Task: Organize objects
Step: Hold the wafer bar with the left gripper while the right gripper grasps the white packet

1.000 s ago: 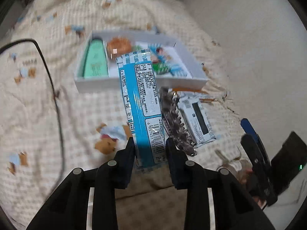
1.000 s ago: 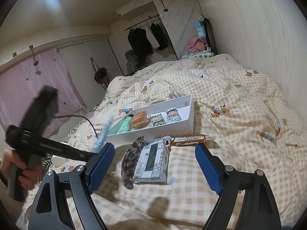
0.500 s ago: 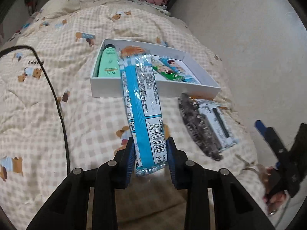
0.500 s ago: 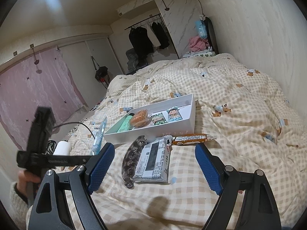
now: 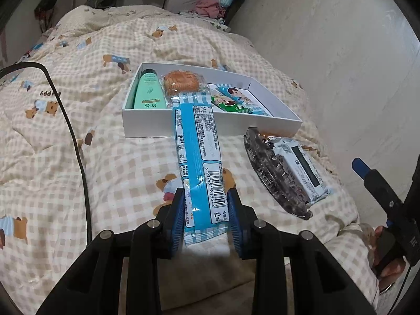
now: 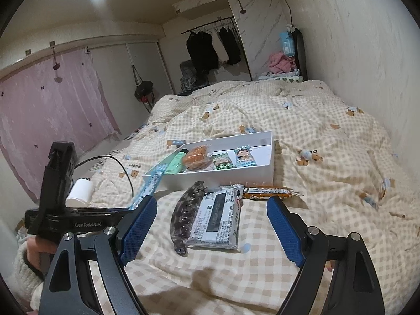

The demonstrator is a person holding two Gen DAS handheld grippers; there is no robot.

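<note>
- Left gripper: black frame, blue pads, clamped on the barcode end of a long blue-and-white foil snack packet. The packet is carried in the air, not resting on the bed.
- White shallow cardboard box: sits on the cream checked bear-print quilt, straight ahead of the left gripper. The packet's long axis runs from the jaws toward the box's near wall; its far end overlaps that wall in this view, whether touching cannot be told.
- Box contents, left end to right: green tube, orange wrapped bun, two cartoon-print sachets. The right end looks bare.
- Judgement: the left hand is the nearer and the packet is already aimed; it needs carrying forward over the wall.
- Right gripper: jaws wide apart, empty, hovering near the quilt's front edge.
- Between its fingers, on the quilt before the box: dark translucent hair claw touching a grey-and-white wrapped packet.
- Right wrist view only: an orange-brown snack bar by the box's near right corner, and the packet seen edge-on, above the quilt.
- Left wrist view only: the pads pressing the packet.
</note>
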